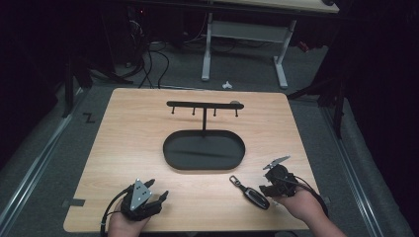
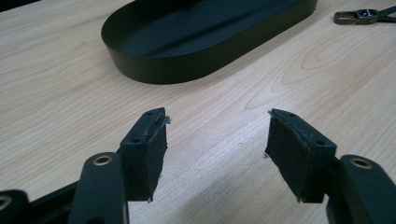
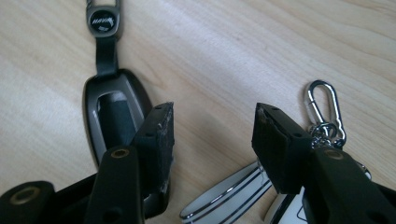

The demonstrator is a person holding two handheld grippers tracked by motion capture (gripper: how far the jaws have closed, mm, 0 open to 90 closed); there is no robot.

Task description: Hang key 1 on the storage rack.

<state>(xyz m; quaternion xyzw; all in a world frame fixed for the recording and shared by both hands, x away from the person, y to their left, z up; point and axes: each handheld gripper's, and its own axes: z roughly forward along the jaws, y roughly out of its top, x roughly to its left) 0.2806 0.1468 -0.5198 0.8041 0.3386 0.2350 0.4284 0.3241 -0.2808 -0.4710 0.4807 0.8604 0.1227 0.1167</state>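
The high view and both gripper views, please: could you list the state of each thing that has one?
Left gripper: open, nothing between its jaws.
Right gripper: open, jaws over bare table.
Key fob: flat on the table, not gripped.
Carabiner: lying flat, closed.
Oval tray: empty.
Hook rack: upright, hooks bare.

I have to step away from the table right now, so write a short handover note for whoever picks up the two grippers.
Left gripper: open, nothing between the jaws, low over the table's near left part.
Right gripper: open, nothing held, over bare wood.
Car key fob: flat on the table near the right gripper, strap and clasp toward the tray.
A second key item with a silver carabiner lies beside the right gripper's jaws.
Black oval tray with its hook rack: mid-table, tray empty, no key on the hooks.
Done: nothing placed yet.
Left: probably pick up the keys and hang or place them at the stand.
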